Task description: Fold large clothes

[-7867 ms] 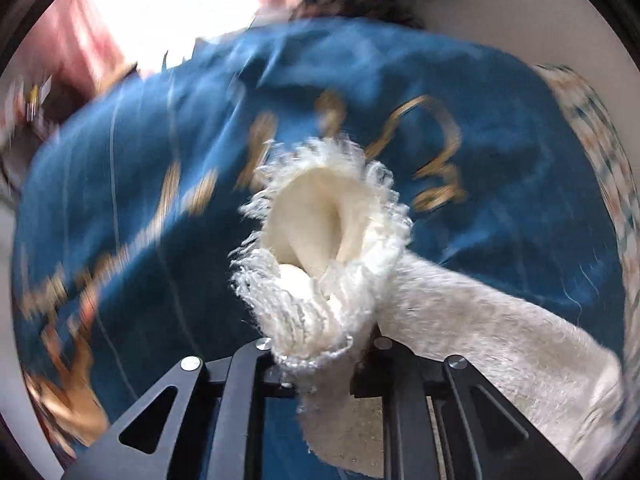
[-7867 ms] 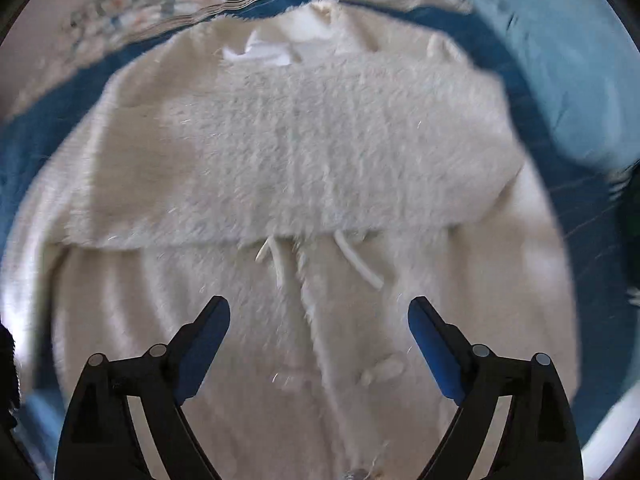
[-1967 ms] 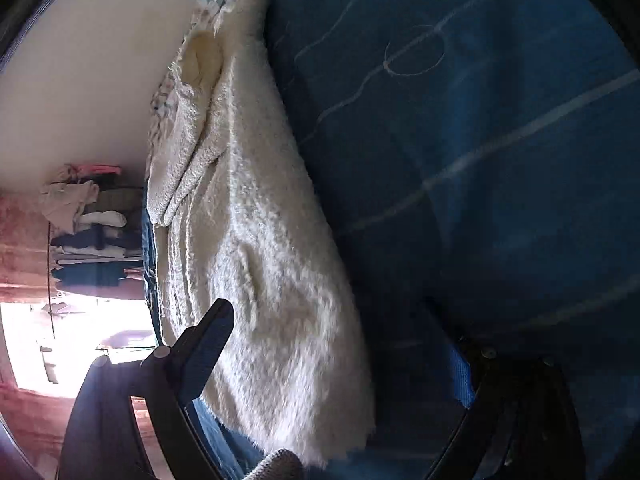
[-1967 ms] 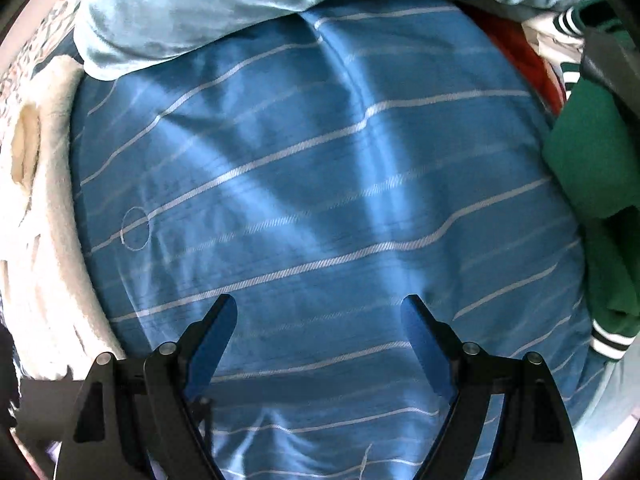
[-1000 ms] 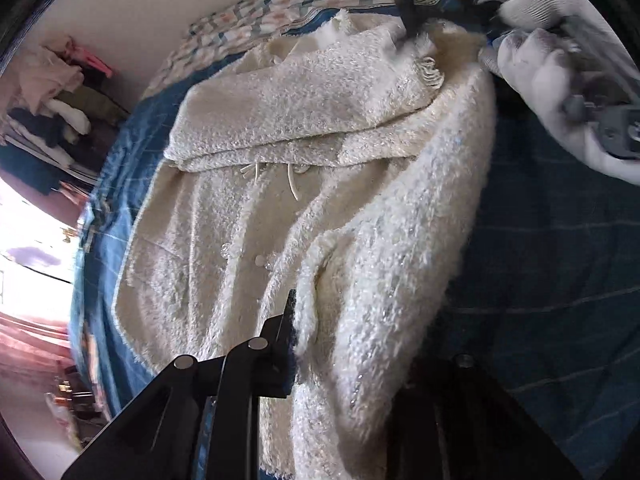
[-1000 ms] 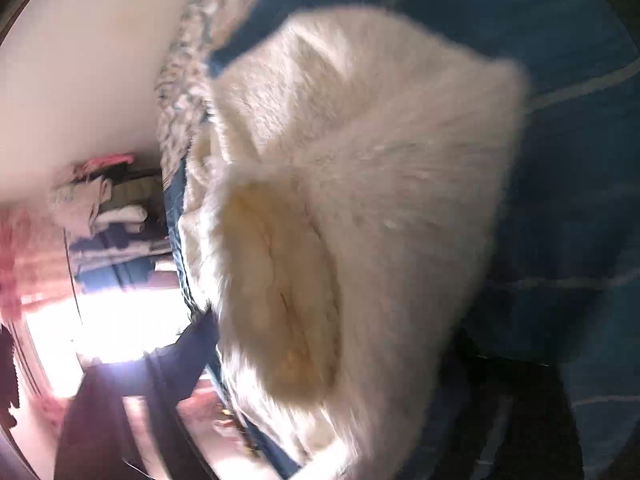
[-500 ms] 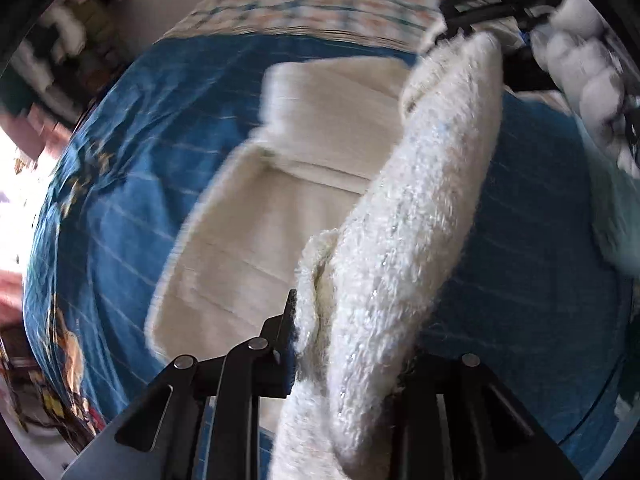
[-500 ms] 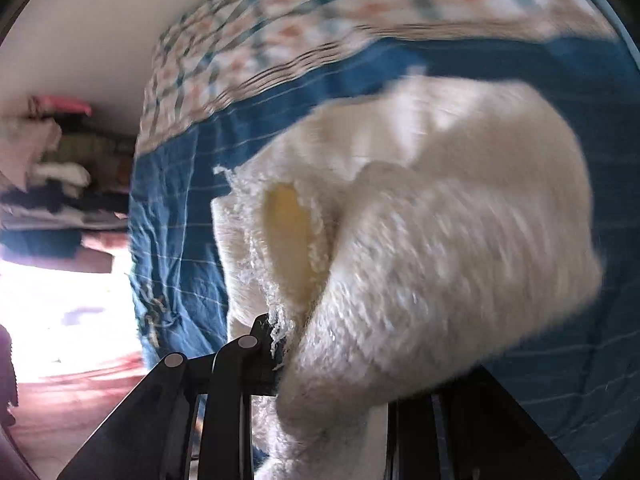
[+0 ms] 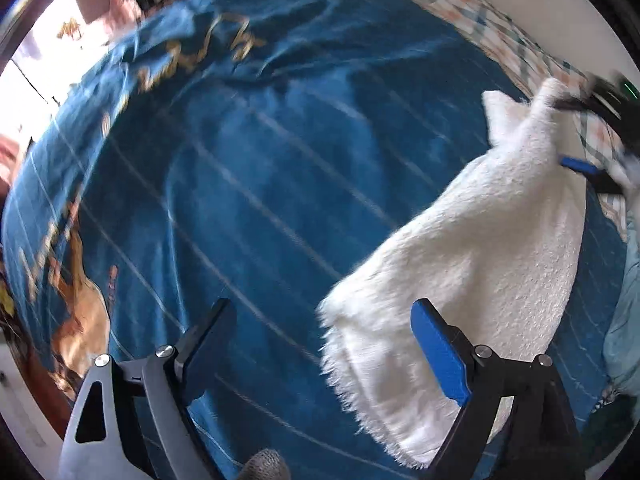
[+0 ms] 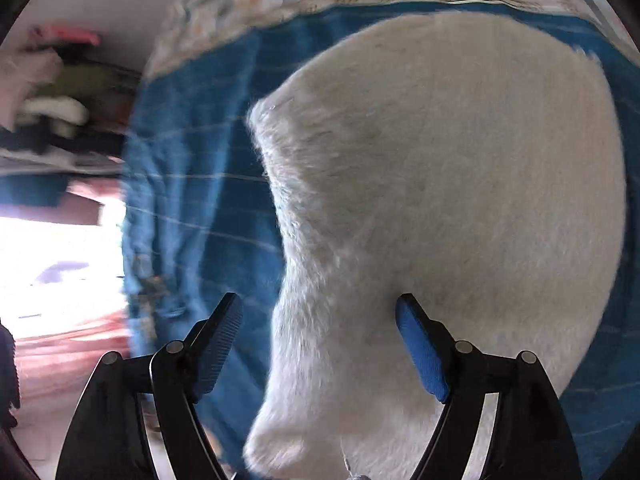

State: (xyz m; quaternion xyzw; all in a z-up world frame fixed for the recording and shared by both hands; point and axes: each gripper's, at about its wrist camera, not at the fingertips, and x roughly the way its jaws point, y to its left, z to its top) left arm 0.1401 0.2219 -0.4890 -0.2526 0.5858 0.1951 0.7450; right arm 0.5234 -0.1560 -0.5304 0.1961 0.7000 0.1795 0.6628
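Observation:
A fluffy white cardigan (image 9: 480,264) lies folded into a long narrow shape on the blue striped bedspread (image 9: 248,184). In the right wrist view the cardigan (image 10: 440,200) fills most of the frame. My left gripper (image 9: 320,344) is open, with its jaws wide apart above the cardigan's fringed near end. My right gripper (image 10: 320,340) is open over the cardigan's other end. It also shows in the left wrist view (image 9: 592,136) at the far end of the cardigan, blurred.
A checked sheet (image 9: 472,12) lies along the far edge of the bed by a pale wall. A light blue cloth (image 9: 624,308) lies at the right. Stacked clothes on shelves (image 10: 48,104) stand at the left. A bright window (image 10: 52,264) is beyond the bed.
Both grippers have let go of the cardigan and opened. The lifted side has come down over the rest, so the cardigan now lies folded over.

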